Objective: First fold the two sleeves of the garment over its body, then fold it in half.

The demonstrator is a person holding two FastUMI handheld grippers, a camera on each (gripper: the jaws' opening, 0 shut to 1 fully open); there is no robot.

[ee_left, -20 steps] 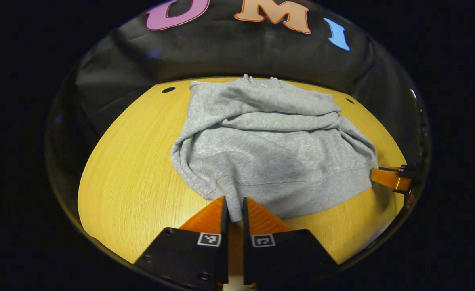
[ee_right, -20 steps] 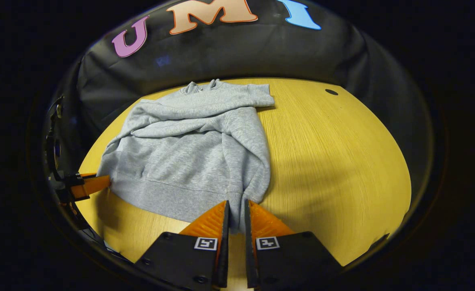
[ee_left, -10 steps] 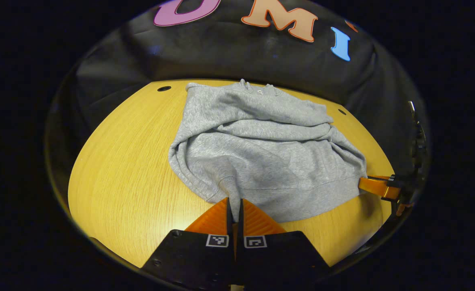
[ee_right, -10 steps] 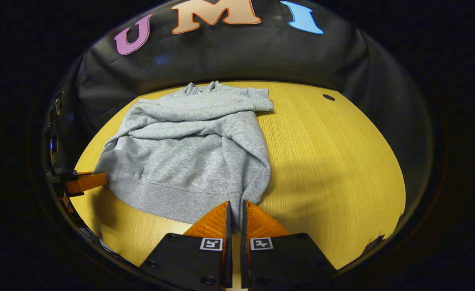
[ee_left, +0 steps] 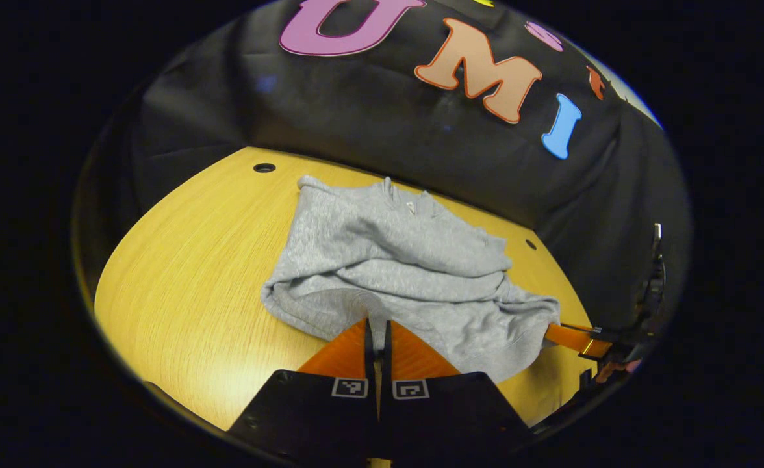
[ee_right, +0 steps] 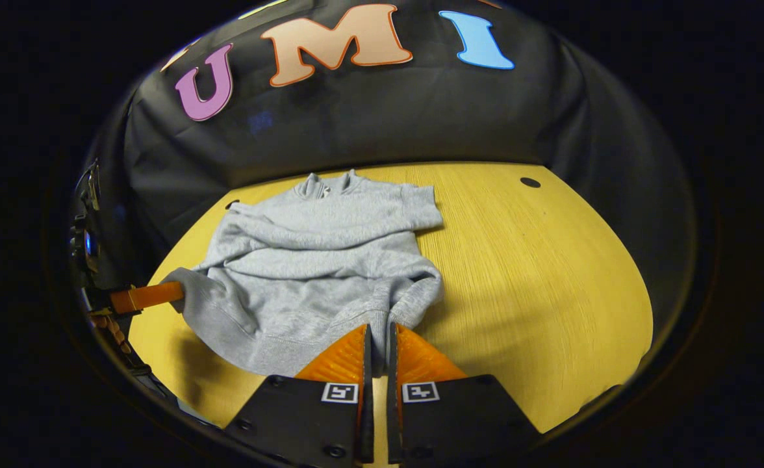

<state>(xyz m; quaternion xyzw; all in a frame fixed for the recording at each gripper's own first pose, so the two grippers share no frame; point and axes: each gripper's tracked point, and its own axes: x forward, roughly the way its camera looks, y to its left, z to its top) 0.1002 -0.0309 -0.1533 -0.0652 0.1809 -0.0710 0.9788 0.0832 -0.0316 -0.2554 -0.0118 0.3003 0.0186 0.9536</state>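
At each frame's bottom center, the left gripper (ee_left: 377,325) and right gripper (ee_right: 378,330) are pinching the sweatshirt's (ee_right: 317,260) hem (ee_right: 271,348).

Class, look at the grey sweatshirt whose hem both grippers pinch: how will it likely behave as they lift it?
The sweatshirt looks floppy: the hem sags between the right gripper and left gripper. It probably drapes rather than holding shape, given its bunched folds. It seems unlikely to slip on the table, since most still lies flat.
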